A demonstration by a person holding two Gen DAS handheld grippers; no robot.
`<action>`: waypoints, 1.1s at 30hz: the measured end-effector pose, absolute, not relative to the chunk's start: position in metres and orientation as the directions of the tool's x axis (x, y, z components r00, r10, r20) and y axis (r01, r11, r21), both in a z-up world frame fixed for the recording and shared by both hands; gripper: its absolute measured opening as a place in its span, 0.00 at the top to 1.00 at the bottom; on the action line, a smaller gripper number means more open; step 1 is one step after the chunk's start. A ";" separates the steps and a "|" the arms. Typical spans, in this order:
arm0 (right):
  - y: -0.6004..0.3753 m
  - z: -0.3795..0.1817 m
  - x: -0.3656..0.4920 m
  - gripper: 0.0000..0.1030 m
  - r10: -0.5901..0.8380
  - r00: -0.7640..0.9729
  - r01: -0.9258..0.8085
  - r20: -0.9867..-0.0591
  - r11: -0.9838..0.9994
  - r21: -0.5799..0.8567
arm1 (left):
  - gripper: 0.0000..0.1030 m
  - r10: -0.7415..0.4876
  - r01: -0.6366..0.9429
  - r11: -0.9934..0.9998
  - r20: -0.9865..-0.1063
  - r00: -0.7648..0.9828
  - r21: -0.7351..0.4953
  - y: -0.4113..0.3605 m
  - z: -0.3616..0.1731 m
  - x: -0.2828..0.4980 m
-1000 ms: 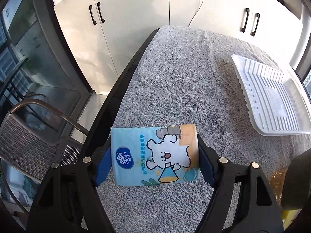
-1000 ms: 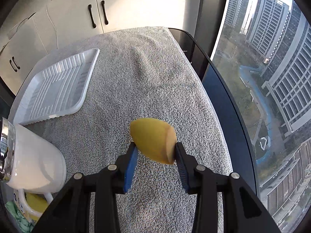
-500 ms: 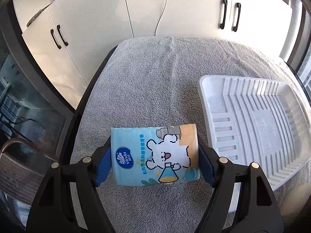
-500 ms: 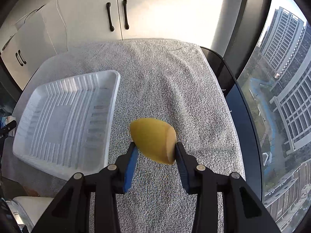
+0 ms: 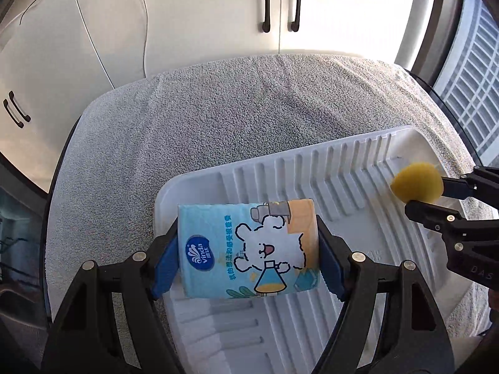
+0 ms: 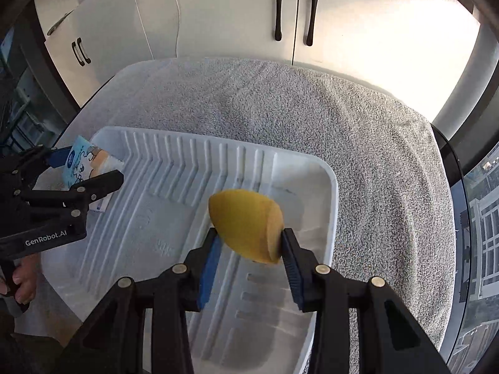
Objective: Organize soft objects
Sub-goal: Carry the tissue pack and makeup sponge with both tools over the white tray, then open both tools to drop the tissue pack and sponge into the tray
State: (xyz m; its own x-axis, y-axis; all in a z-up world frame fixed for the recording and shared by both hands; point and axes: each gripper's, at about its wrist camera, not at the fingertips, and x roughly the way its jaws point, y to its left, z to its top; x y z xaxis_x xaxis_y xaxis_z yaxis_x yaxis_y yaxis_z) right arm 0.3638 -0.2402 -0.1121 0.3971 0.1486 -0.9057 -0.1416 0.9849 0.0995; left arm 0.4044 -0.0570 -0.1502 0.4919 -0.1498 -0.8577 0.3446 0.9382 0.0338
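White ribbed plastic tray (image 5: 358, 162) lies on nubbly grey towel (image 5: 218, 106); left gripper (image 5: 248, 249) pinches a glossy tissue pack (image 5: 249, 246), right gripper (image 6: 248, 249) clamps a yellow egg-shaped sponge (image 6: 244, 224).

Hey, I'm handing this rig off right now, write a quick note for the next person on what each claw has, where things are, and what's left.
Left claw: shut on the blue tissue pack, held over the left end of the white tray.
Right claw: shut on the yellow sponge, held over the right end of the same tray.
Tray sits on the grey towel; no other items in it.
Done: both soft items picked up and brought over the tray.
Left: lower each one, open the claws to release them in the tray, then pull back.
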 end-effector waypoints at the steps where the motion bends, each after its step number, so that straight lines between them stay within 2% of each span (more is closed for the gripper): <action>1: -0.239 -0.116 0.367 0.59 0.152 0.387 -0.144 -0.909 0.984 0.103 | 0.28 -0.153 0.346 0.938 -0.860 0.486 0.028 -0.060 -0.152 0.403; 5: -0.236 -0.124 0.371 0.58 0.146 0.381 -0.140 -0.913 0.985 0.099 | 0.27 -0.143 0.354 0.934 -0.875 0.463 0.035 -0.064 -0.162 0.404; 7: -0.236 -0.122 0.370 0.53 0.144 0.390 -0.144 -0.910 0.985 0.094 | 0.27 -0.128 0.354 0.934 -0.876 0.464 0.051 -0.065 -0.162 0.405; 8: -0.235 -0.122 0.369 0.41 0.133 0.389 -0.145 -0.912 0.986 0.082 | 0.27 -0.120 0.359 0.931 -0.878 0.463 0.062 -0.066 -0.162 0.407; 11: -0.226 -0.120 0.366 0.27 0.119 0.398 -0.178 -0.909 0.983 0.050 | 0.27 -0.117 0.371 0.927 -0.895 0.430 0.057 -0.065 -0.162 0.406; 17: -0.224 -0.108 0.353 0.26 0.085 0.438 -0.187 -0.895 0.982 0.002 | 0.27 -0.136 0.367 0.929 -0.876 0.463 0.050 -0.063 -0.141 0.396; 20: -0.228 -0.103 0.349 0.25 0.092 0.442 -0.183 -0.892 0.983 0.011 | 0.26 -0.144 0.354 0.935 -0.904 0.402 0.009 -0.062 -0.140 0.404; 22: -0.231 -0.100 0.346 0.25 0.088 0.447 -0.174 -0.890 0.985 0.009 | 0.26 -0.179 0.328 0.944 -0.895 0.408 -0.038 -0.055 -0.137 0.407; 25: -0.234 -0.094 0.340 0.25 0.088 0.454 -0.170 -0.887 0.985 0.011 | 0.26 -0.189 0.314 0.948 -0.876 0.444 -0.046 -0.050 -0.128 0.406; 33: -0.258 -0.082 0.320 0.25 0.050 0.486 -0.096 -0.872 0.995 0.003 | 0.26 -0.099 0.191 0.982 -0.819 0.565 0.013 -0.008 -0.104 0.390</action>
State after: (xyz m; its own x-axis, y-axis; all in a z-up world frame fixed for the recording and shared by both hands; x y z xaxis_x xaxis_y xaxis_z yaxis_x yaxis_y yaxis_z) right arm 0.3201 -0.2582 -0.0817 0.4864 0.0498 -0.8723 -0.0963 0.9953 0.0031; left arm 0.3896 -0.0078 -0.1036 0.5646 -0.0986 -0.8194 0.1910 0.9815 0.0135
